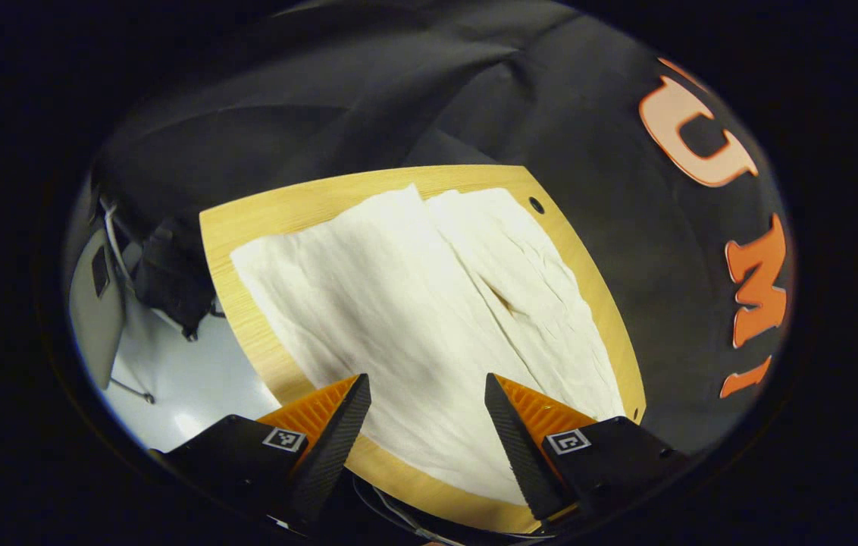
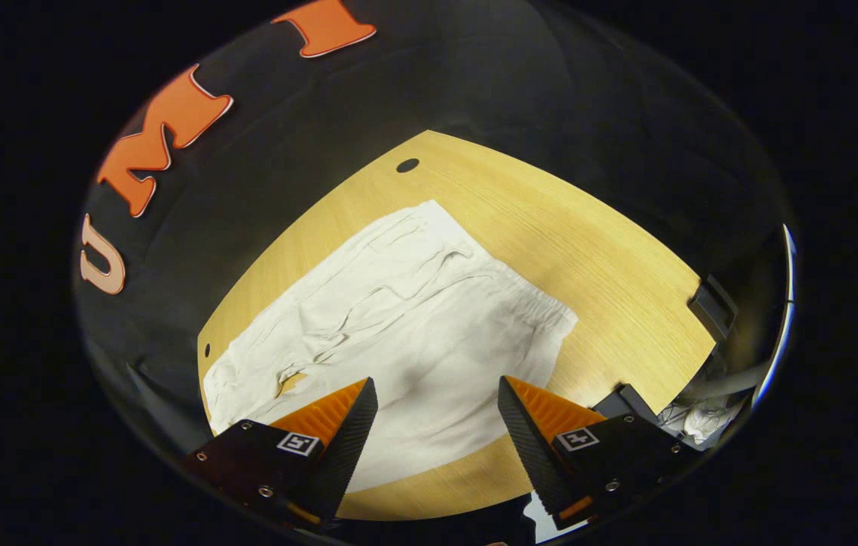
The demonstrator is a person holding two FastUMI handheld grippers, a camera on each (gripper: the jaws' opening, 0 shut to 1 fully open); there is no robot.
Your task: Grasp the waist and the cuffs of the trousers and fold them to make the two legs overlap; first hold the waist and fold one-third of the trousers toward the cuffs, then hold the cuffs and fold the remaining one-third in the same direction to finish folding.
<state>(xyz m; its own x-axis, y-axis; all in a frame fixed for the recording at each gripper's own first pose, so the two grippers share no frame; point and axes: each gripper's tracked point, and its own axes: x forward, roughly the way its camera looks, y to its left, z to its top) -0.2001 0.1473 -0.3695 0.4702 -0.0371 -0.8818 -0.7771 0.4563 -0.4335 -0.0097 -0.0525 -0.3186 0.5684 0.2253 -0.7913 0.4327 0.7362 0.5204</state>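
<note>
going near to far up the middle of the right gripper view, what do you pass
right gripper, jaws open → near strip of the wooden table → white trousers → bare table beyond them → small hole near the table's far edge → black cloth wall

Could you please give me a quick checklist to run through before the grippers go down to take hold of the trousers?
1. Trousers lie spread flat on the wooden table: ok.
2. The two legs overlap already: not ok, they lie side by side.
3. Left gripper open, nothing between its fingers: ok.
4. Right gripper open and empty: ok.
5. Waistband in plain sight for a grasp: ok.
6. Cuffs in plain sight: cannot tell, the far end is too wrinkled.
</note>
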